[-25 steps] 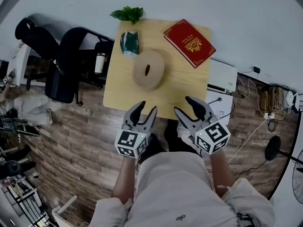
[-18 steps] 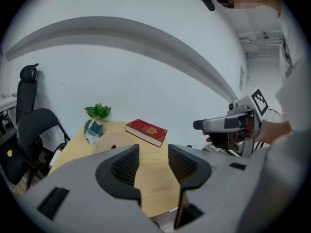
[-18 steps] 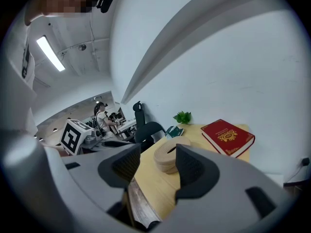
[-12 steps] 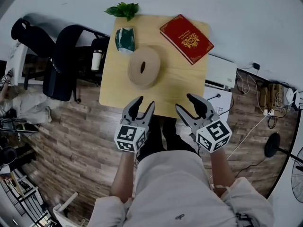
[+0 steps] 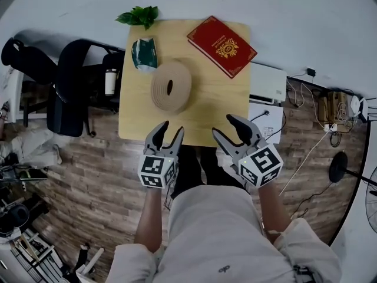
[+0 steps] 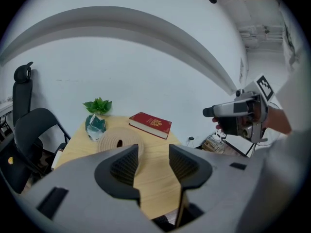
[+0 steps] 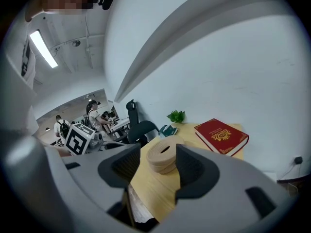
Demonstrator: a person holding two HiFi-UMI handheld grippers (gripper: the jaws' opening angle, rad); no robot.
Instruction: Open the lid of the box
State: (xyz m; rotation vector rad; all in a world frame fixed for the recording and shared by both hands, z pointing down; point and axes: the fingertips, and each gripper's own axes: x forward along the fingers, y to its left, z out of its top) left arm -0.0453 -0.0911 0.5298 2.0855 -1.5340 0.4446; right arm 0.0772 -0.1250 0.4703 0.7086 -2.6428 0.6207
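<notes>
A round beige box (image 5: 171, 87) with a slot in its lid lies on the wooden table (image 5: 218, 99). A red book-shaped box (image 5: 221, 46) lies shut at the far right corner. Both grippers hover over the table's near edge, short of the boxes. My left gripper (image 5: 168, 130) is open; its jaws have just been opening, with nothing between them. My right gripper (image 5: 227, 128) is open and empty too. The left gripper view looks past the left gripper (image 6: 153, 154) to the round box (image 6: 118, 141) and the red box (image 6: 151, 124). The right gripper (image 7: 158, 161) frames the round box (image 7: 164, 154).
A green packet (image 5: 144, 52) and a small plant (image 5: 138, 16) sit at the table's far left. A black office chair (image 5: 65, 93) stands left of the table. A white unit (image 5: 268, 81) and cables lie on the floor to the right.
The left gripper has sunk a little and its jaws stand slightly wider. The head view has shifted, so the table sits further left. The right gripper has kept its place.
</notes>
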